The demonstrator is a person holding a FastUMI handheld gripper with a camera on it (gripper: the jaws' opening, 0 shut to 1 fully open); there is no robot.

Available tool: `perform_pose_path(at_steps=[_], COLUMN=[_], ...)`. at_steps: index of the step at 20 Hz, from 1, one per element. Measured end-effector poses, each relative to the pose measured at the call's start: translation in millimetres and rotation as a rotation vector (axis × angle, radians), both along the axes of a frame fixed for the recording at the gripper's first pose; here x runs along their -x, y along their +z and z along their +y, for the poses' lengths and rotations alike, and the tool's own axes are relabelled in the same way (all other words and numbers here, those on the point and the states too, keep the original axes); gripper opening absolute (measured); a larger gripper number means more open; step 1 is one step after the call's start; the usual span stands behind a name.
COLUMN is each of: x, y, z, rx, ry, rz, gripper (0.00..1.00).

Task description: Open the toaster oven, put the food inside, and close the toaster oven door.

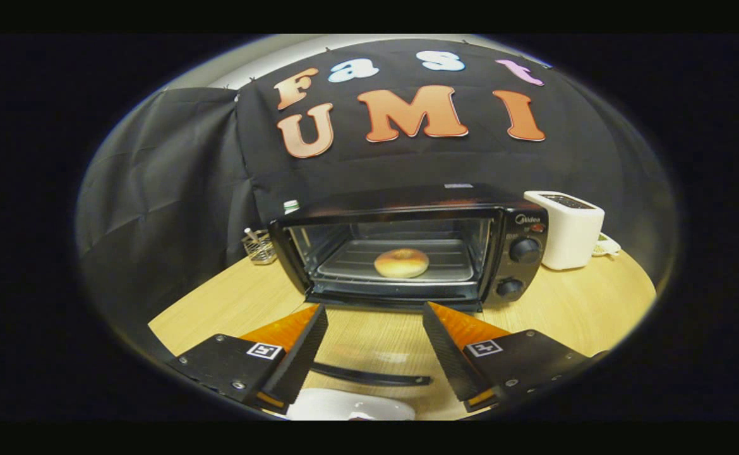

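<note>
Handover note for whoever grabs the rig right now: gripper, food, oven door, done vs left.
Gripper: open, fingers spread, holding nothing, hovering over the lowered door just in front of the oven mouth.
Toaster oven: on the wooden table, open. Its glass door is folded down flat between and under the fingers, its handle nearest the gripper.
Food: the bun sits on the tray inside the oven, beyond the fingers.
Done: oven opened, food in.
Left: lift the door by its handle and shut it.
</note>
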State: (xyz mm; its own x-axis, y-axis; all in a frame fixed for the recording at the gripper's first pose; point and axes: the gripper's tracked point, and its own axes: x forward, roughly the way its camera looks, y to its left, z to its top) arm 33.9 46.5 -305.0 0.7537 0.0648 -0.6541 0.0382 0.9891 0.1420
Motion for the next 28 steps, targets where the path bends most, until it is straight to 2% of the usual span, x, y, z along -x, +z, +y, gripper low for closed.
perform_pose_path(at_steps=[2,10,13,18,21,25,28], x=[18.2,78.4,91.0,89.6,88.3,85.2,76.9], y=[-13.4,-30.4,-41.5,-60.8,-68.9,-60.8,-39.5], z=[-4.4,9.4,3.7,-9.7,-2.3,-1.9,-3.8], rx=[0.036,0.003,-0.013,0.026,0.008,0.0,-0.006], ry=[0.0,0.006,-0.028,-0.064,-0.049,-0.034,-0.04], rz=[0.057,0.139,0.179,0.225,0.244,0.241,0.183], gripper=[0.9,0.92,0.92,0.92,0.92,0.96,0.96])
